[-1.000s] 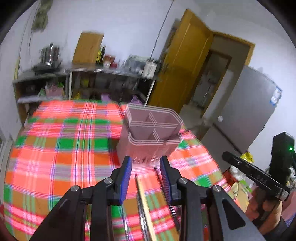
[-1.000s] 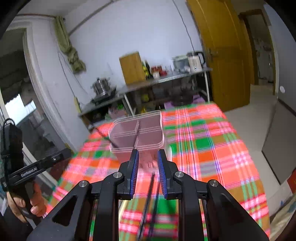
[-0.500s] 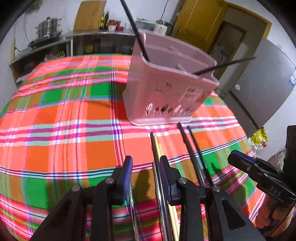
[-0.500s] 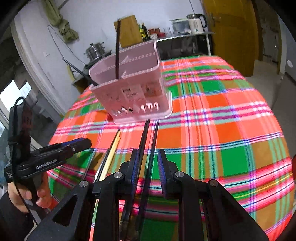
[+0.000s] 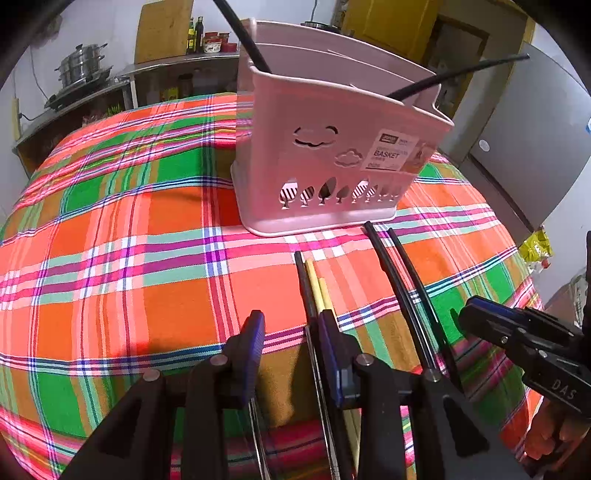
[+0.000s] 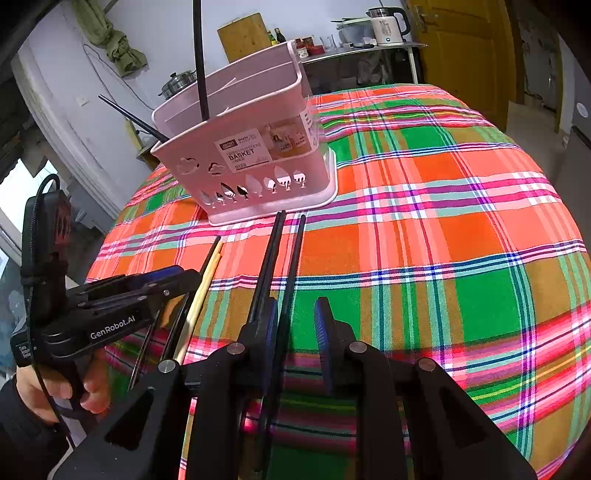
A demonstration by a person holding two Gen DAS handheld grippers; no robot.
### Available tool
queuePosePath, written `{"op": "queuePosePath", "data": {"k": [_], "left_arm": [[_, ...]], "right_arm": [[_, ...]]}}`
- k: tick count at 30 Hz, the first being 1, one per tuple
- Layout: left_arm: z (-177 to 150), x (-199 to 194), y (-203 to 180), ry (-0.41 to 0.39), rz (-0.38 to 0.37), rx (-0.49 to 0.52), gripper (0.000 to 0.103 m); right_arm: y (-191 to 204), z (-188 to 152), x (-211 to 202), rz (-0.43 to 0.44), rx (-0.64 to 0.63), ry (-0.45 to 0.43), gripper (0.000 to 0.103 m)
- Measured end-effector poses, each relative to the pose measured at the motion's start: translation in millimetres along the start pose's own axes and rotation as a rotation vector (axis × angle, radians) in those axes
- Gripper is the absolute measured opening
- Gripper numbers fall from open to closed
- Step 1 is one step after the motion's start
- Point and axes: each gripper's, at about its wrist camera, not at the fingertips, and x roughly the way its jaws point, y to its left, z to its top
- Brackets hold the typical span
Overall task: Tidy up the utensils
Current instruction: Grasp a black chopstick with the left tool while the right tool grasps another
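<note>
Both sets of my fingers stand parted, gripping nothing. Left gripper (image 5: 290, 332) hovers low over the plaid tablecloth (image 5: 110, 258), its right pad (image 5: 327, 343) just above a mixed bundle of chopsticks (image 5: 314, 284), one black, two yellow. Right of these, the black chopstick pair (image 5: 402, 280) runs toward the pink basket (image 5: 332, 147), tips close to its base. Two black sticks lean out of the basket's compartments. My right gripper (image 6: 295, 325) straddles one stick of that black pair (image 6: 280, 258); the other runs beside or under its left pad (image 6: 267, 325). Room: far left a steel pot (image 5: 79, 70) on a shelf (image 5: 92, 92), cutting board (image 5: 162, 29) against the white wall, bottles beside it, a kettle (image 6: 388, 24), then a yellow door (image 6: 465, 48) at right.
</note>
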Motion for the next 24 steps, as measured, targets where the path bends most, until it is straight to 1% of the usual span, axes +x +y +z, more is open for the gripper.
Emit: {"op": "queuePosePath", "data": {"k": [12, 20, 24], "left_arm": [[-1, 0, 2, 0.006, 0.009, 0.004, 0.031], [4, 1, 4, 0.005, 0.046, -0.011, 0.031], [9, 7, 0, 0.015, 0.084, 0.013, 0.026]], "right_arm": [[3, -2, 7, -0.012, -0.014, 0.016, 0.021], [3, 0, 20, -0.033, -0.023, 0.045, 0.021], [4, 1, 21, -0.048, -0.040, 0.048, 0.021]]}}
